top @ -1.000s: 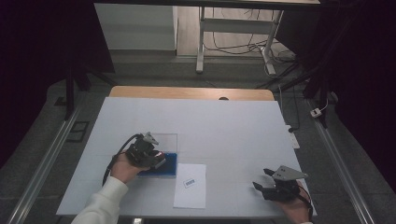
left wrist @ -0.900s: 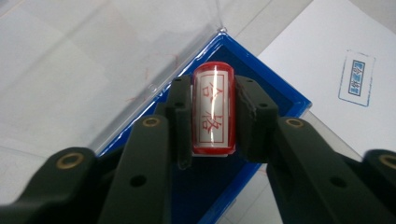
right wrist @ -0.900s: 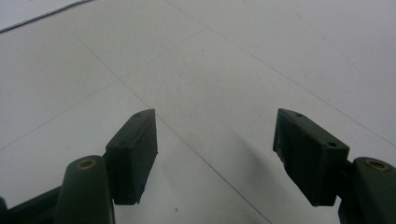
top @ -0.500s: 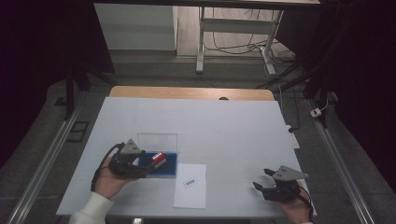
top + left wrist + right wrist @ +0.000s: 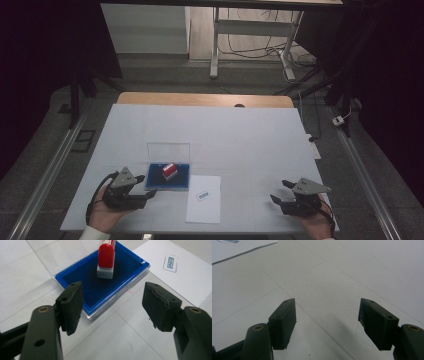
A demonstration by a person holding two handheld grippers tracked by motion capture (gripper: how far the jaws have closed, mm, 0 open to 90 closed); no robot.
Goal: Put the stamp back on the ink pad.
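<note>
The stamp (image 5: 169, 171), a rounded red plastic handle on a grey block, stands upright on the ink pad (image 5: 178, 181), a flat blue rectangle with a clear rim. Just short of the pad's near-left corner, the left gripper (image 5: 145, 186) has just been opening; its jaws gape with nothing between them. Right of the pad lies a smooth white paper sheet (image 5: 204, 207). Well right of the pad, over bare white table (image 5: 250, 140), the right gripper (image 5: 280, 192) is spread wide, holding nothing.

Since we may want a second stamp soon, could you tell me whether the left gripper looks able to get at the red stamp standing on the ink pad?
Probably yes: the left gripper is open and empty, facing the red stamp upright on the blue ink pad, nothing between them.
</note>
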